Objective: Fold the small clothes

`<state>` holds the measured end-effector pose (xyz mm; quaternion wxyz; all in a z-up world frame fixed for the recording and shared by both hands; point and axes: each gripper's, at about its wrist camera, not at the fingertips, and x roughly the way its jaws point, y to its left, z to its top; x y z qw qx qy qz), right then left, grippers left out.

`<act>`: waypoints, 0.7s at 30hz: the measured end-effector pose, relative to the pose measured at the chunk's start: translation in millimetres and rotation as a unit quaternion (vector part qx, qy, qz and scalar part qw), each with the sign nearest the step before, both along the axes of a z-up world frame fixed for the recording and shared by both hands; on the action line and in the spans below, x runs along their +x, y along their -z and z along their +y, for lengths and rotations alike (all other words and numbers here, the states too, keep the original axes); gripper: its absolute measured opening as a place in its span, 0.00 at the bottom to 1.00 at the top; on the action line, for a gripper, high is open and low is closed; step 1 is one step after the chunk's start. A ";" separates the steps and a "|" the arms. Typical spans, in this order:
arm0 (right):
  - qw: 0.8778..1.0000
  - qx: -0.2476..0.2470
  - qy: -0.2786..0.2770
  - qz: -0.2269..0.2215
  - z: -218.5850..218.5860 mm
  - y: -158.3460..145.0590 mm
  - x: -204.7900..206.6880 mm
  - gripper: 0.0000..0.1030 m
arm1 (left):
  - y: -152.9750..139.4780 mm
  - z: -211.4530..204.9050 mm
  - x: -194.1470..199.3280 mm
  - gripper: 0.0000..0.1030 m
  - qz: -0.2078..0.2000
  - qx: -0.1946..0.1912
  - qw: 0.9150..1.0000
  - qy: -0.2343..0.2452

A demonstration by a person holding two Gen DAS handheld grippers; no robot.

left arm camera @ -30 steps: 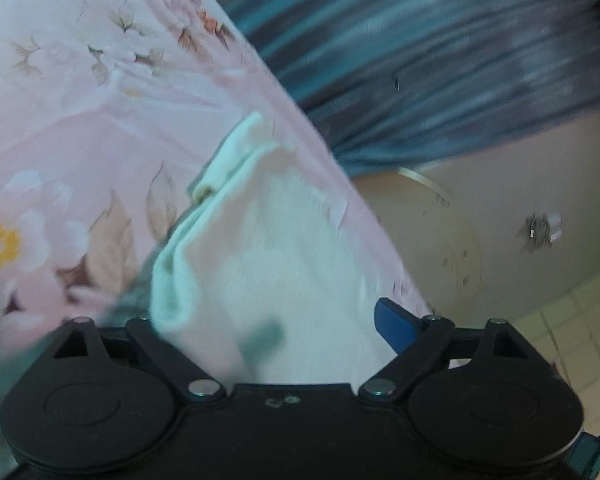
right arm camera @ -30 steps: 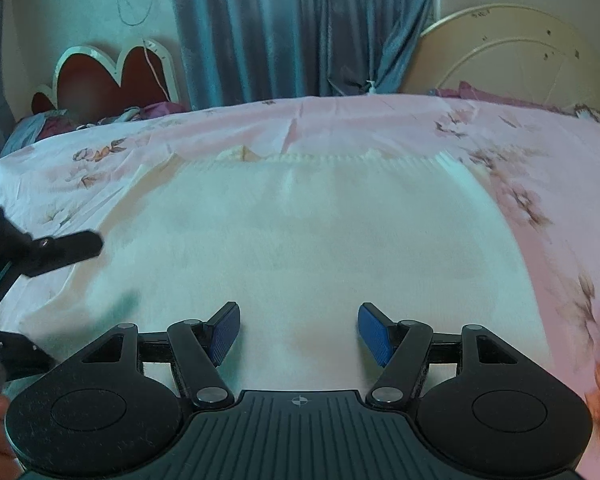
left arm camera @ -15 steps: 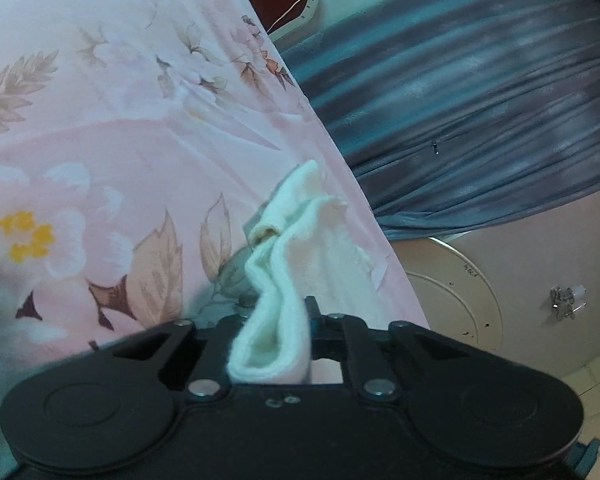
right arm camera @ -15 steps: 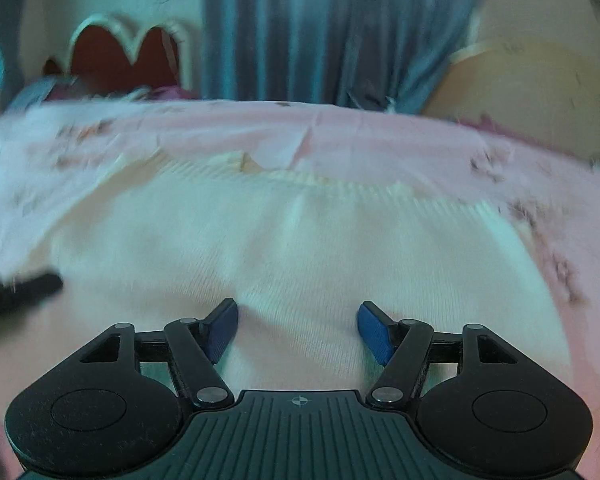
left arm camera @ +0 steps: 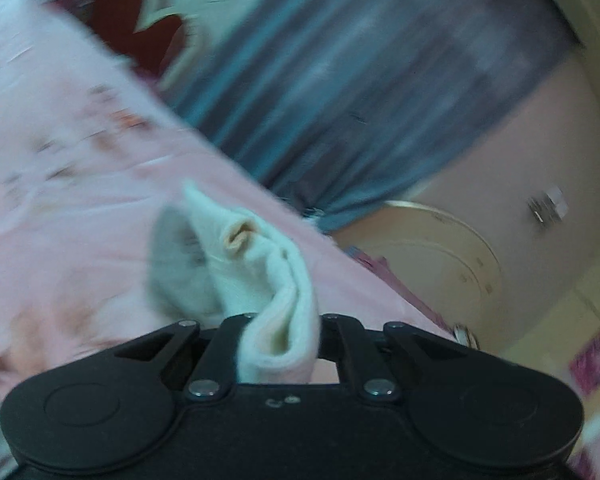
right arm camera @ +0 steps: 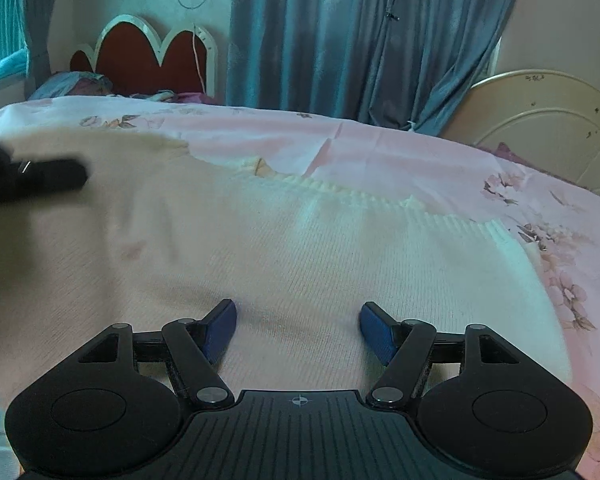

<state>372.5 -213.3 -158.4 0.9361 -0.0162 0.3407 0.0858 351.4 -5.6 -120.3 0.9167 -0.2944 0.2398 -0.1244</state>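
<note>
Left claw [left arm camera: 278, 344] clamped on a bunched fold of the sweater [right arm camera: 300, 264], lifted off the bed [right arm camera: 400, 152]. Right claw [right arm camera: 298, 326] apart, low over the sweater's flat middle, gripping nothing.

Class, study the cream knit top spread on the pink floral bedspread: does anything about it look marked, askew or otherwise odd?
Yes. The cream knit top has a faint reddish smudge on its left part, like a stain. That side is also rumpled where the left gripper pinches a bunched edge; the rest lies flat on the bedspread.
</note>
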 end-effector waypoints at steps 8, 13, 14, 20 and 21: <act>0.993 0.082 0.082 0.007 -119.6 -32.6 -37.4 0.66 | -17.7 -106.4 -1.2 0.07 -0.026 0.070 0.986 0.147; 0.986 0.119 0.113 0.019 -183.6 -37.2 -62.1 0.66 | 12.8 -168.3 -13.8 0.07 0.007 0.113 0.969 0.220; 0.984 0.135 0.113 0.020 -190.8 -37.5 -64.8 0.66 | 19.7 -176.6 -15.2 0.07 0.015 0.126 0.964 0.232; 0.968 0.237 0.078 0.031 -206.7 -44.5 -58.9 0.66 | 30.1 -190.1 -35.0 0.52 0.037 0.157 0.951 0.262; 0.966 0.245 0.072 0.037 -208.4 -44.2 -56.3 0.66 | 26.6 -189.3 -39.7 0.73 0.038 0.153 0.951 0.265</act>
